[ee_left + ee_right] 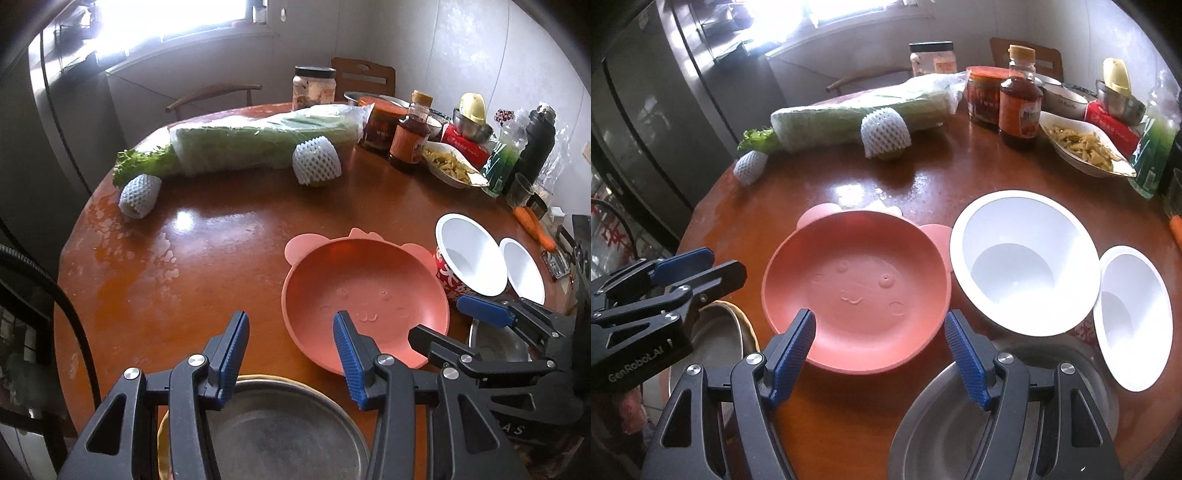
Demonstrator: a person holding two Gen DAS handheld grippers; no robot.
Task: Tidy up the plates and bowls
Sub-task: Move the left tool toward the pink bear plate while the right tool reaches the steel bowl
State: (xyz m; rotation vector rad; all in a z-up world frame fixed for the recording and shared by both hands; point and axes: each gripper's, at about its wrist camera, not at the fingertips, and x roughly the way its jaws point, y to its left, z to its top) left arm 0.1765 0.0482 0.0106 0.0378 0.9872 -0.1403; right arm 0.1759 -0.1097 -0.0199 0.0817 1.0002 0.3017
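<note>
Tongs, left (291,350) and right (879,350), are being held wide open and empty over the near tabletop (221,258). Pink plate (855,295) is being framed between the right fingers, probably for pickup; white bowls (1025,264) are lying just beside it.

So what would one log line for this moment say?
left tool: open, empty | right tool: open, empty | pink plate: on table, ungrasped | white bowls: beside it

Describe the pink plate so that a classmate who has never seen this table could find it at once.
On the round brown table, look near the front edge, just left of the large white bowl. The pink plate is the only dish with small ears on its rim and a face embossed inside.
</note>
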